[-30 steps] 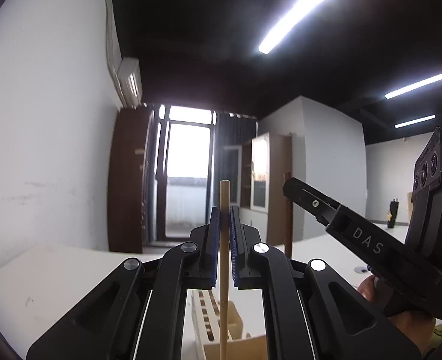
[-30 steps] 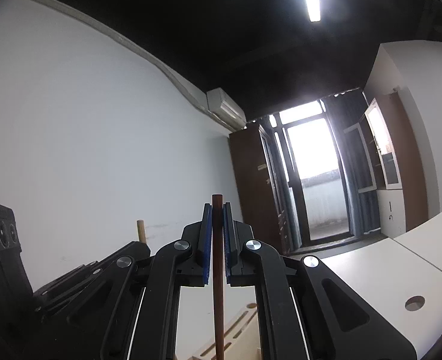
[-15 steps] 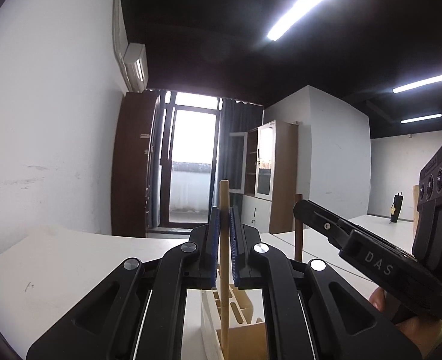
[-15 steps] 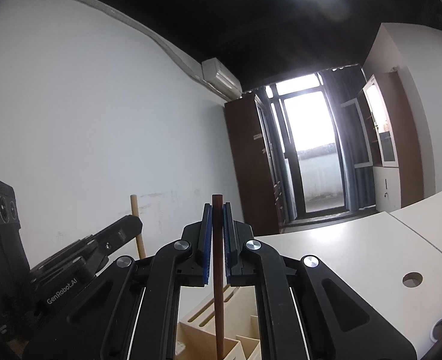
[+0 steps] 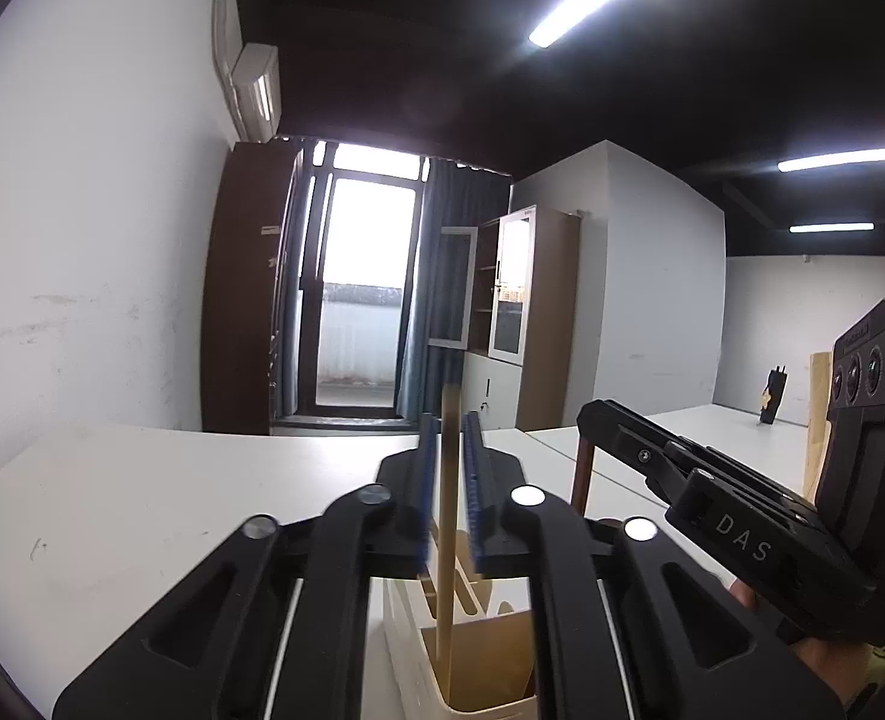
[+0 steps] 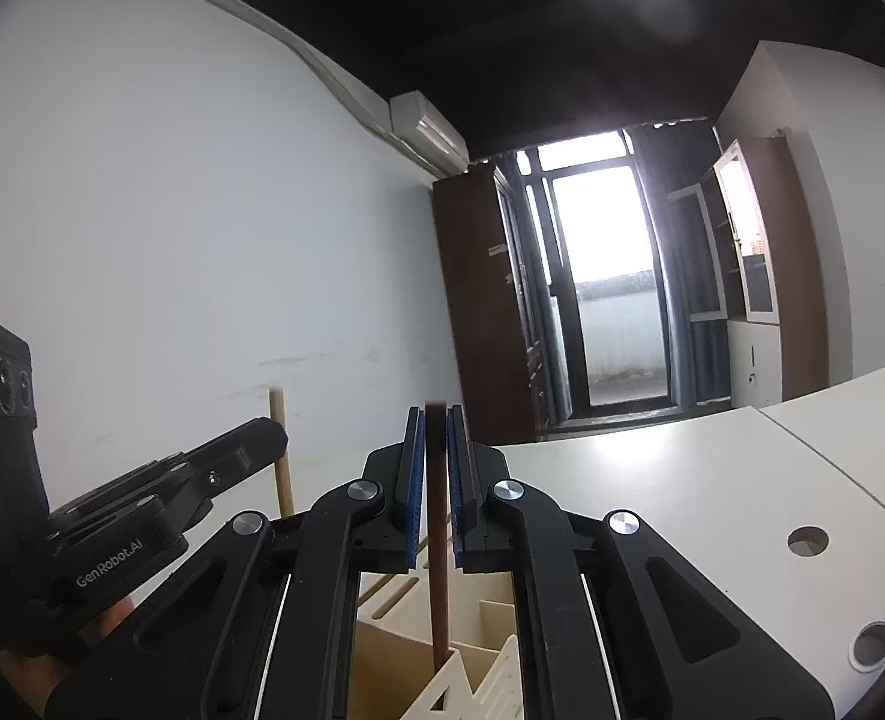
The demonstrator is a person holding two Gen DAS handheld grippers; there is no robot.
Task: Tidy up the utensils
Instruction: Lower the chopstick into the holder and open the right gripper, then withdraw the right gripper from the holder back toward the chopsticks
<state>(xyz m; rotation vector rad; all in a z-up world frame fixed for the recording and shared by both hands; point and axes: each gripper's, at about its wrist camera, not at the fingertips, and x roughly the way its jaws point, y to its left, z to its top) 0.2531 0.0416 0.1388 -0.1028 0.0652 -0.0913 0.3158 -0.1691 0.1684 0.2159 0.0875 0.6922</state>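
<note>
1. The left hand-held gripper (image 5: 447, 450) points level, its jaws opening; the blue pads (image 5: 424, 480) stand slightly apart with a visible gap on each side of the light wooden stick (image 5: 447, 540), which stands upright between them without being pressed.
2. The stick's top shows just above the pad tips; its lower end drops at 6 o'clock into the cream utensil holder (image 5: 406, 648) below the left gripper.
3. The right hand-held gripper (image 6: 436, 456) also points level with its jaws opening. The dark brown stick (image 6: 439, 570) stands upright between its blue pads (image 6: 413, 480), with a thin gap visible on both sides, so the pads no longer clamp it.
4. The dark stick's lower end goes down at 6 o'clock into a compartment of the same holder (image 6: 394, 660), whose dividers and slotted top show below the right gripper.
5. In the left wrist view, the right gripper (image 5: 586, 420) sits at 3 o'clock, with the dark stick (image 5: 580, 480) hanging below its tip. A hand (image 5: 826, 660) shows beneath its body.
6. In the right wrist view, the left gripper (image 6: 274, 438) sits at 9 o'clock, the light stick (image 6: 280, 456) rising past its tip.
7. The holder stands on a white table (image 6: 682, 492), which has round cable holes at 4 o'clock in the right wrist view.
</note>
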